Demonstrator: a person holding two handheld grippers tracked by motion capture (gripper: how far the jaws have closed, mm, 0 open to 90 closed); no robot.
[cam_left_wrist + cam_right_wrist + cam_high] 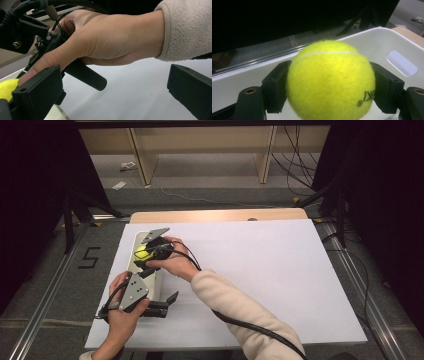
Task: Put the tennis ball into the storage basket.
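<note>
A yellow tennis ball (329,72) sits clamped between the two black jaws of my right gripper (330,87). Behind and around it is a white plastic bin (384,40) with a handle slot in its end wall. From the high view, the right gripper (145,257) reaches across to the left and holds the ball (141,254) over the long white bin (138,239). My left gripper (168,304) is just near of the bin, jaws spread wide with nothing between them. In the left gripper view its jaws (112,77) frame the right hand (107,42), and the ball (5,88) peeks in at the left edge.
A large white board (260,270) covers the wooden table (215,215), bare to the right of the hands. The right gripper's black cable (235,322) trails along the cream sleeve. Metal rails and floor cables lie beyond both sides of the table.
</note>
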